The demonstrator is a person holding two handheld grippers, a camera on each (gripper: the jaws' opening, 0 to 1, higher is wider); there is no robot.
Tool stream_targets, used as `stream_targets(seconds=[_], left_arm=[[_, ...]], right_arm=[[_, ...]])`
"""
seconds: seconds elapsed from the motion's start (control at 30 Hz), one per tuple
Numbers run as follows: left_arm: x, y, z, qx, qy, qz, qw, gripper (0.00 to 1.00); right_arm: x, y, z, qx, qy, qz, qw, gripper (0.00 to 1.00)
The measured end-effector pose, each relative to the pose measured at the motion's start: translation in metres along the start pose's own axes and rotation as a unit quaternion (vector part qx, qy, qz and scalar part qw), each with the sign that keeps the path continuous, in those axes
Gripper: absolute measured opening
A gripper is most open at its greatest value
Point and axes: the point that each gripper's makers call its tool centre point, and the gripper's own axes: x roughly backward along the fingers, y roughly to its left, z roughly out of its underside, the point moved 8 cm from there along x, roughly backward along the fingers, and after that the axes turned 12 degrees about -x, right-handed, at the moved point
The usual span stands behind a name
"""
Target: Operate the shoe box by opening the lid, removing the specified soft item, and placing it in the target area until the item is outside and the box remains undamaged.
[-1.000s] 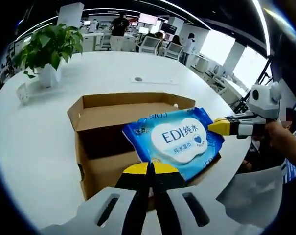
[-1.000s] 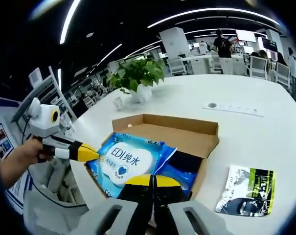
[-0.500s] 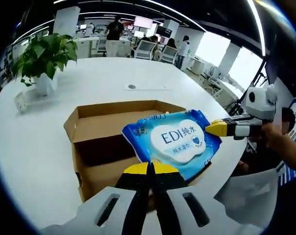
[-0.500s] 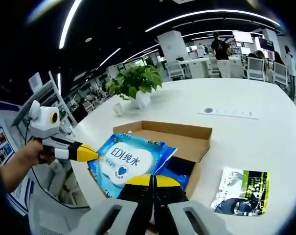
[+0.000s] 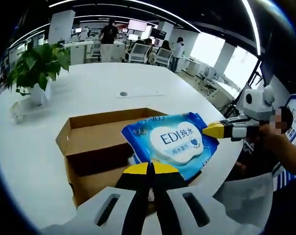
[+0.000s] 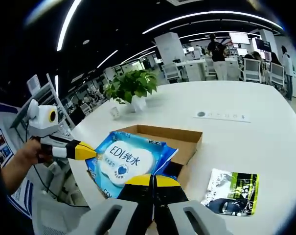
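In the left gripper view, the left tongs (image 5: pixel 151 169) rise from the bottom with their yellow tips pressed together on the near edge of the blue soft pack of wet wipes with a white label (image 5: pixel 170 142), which is held up over the open brown cardboard shoe box (image 5: pixel 91 147). The box sits on the round white bench (image 5: pixel 89 83), its flaps folded outward and its inside dark. The right tongs (image 5: pixel 214 130) come in from the right, held by a person's hand (image 5: pixel 275 142), yellow tips closed on the pack's far edge. A green potted plant in a white pot (image 5: pixel 35 68) stands well apart on the bench, and a grey strip with a round socket (image 5: pixel 138 93) lies beyond the box. In the right gripper view, the right tongs (image 6: pixel 153 180) pinch the same wipes pack (image 6: pixel 125 159) at its near edge, above the cardboard box (image 6: pixel 182 142). The left tongs (image 6: pixel 86 152) grip the pack's opposite edge, a hand (image 6: pixel 25 154) behind them. A flat black and green printed packet (image 6: pixel 231 191) lies on the bench (image 6: pixel 250 132) just right of the box, and the plant (image 6: pixel 130 85) stands behind it.
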Motion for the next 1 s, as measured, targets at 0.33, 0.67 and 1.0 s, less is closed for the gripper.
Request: stream_targets(seconds=[0.33, 0.67, 1.0], left_arm=[[-0.009, -0.014, -0.013, -0.003, -0.008, 0.01, 0.9999, 0.0], [-0.021, -0.03, -0.025, -0.005, -0.015, 0.022, 0.9996, 0.0], [-0.037, -0.044, -0.035, -0.007, -0.018, 0.034, 0.9992, 0.0]], right_arm=[[0.016, -0.014, -0.006, -0.012, -0.016, 0.013, 0.9997, 0.0], [0.031, -0.03, -0.008, -0.022, -0.024, 0.024, 0.9992, 0.0], [0.044, -0.047, -0.01, -0.031, -0.031, 0.034, 0.9985, 0.0]])
